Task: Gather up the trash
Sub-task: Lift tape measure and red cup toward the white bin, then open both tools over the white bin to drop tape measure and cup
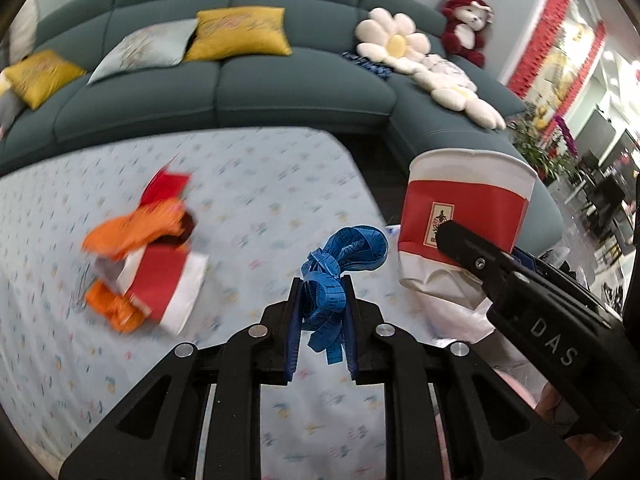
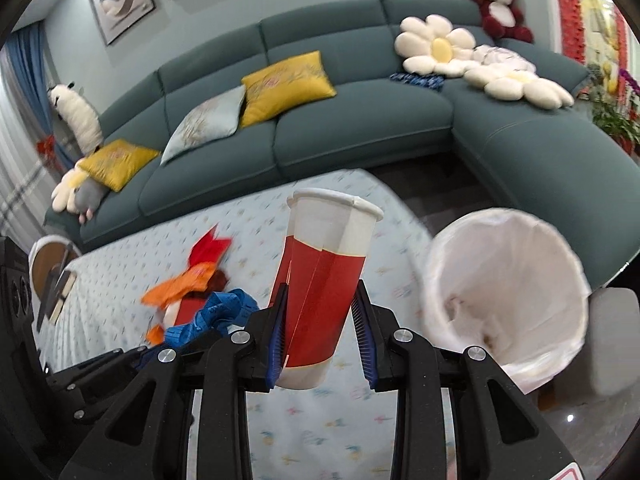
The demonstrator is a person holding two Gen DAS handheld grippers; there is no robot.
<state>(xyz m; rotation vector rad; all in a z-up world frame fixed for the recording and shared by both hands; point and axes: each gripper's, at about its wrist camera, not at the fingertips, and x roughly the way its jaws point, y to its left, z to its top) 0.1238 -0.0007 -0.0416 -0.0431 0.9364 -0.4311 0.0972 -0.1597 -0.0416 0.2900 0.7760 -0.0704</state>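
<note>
Nearest the left wrist camera, the left gripper [image 1: 320, 300] is clamping a bunched blue tape measure [image 1: 340, 264] above the patterned tablecloth [image 1: 260, 184], whose far edge is running along the teal sofa [image 1: 240, 80]. To its right, the right gripper [image 2: 322, 312], lettered "DAS", is squeezing a flattened red-and-white paper cup [image 2: 324, 292] upright, just left of the white-lined bin [image 2: 508, 292]. Orange wrappers [image 1: 136, 232] are lying at far left.
</note>
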